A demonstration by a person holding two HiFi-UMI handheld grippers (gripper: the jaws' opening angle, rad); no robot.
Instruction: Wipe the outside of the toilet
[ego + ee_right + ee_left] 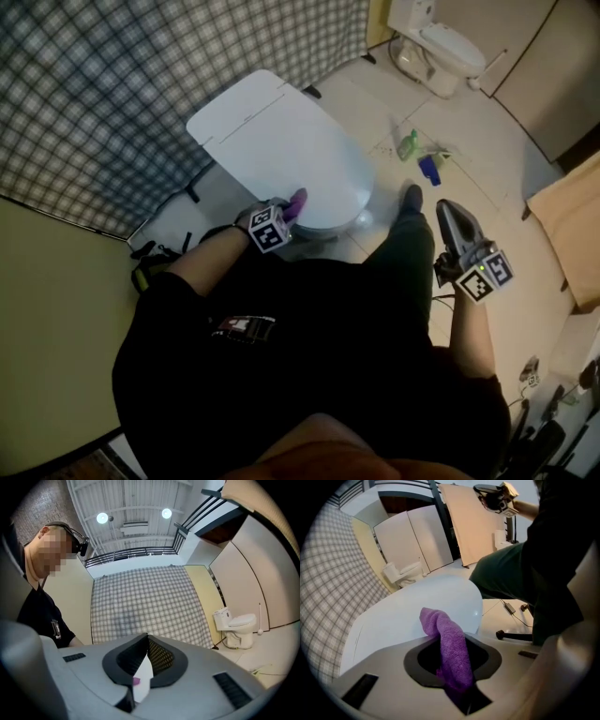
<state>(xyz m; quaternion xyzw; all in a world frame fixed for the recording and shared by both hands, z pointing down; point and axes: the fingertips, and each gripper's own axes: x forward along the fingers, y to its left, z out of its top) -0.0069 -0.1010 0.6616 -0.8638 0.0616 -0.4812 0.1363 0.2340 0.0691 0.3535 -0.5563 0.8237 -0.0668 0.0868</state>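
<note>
Purple microfibre cloth (446, 641): held pinched fast in left gripper (291, 212), at front edge of white closed-lid toilet (281, 141) beside grey checked curtain (112, 94). Held right gripper (450, 214) jaws together, well apart from toilet.

Pale tiled floor (469, 141) — white toilet (281, 150) lid shut, second toilet (441, 42) in far corner, green bottle (407, 145), blue bottle (429, 169) just beside it

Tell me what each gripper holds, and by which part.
Left gripper clamps the purple cloth by one end; right gripper holds nothing, jaws together.
</note>
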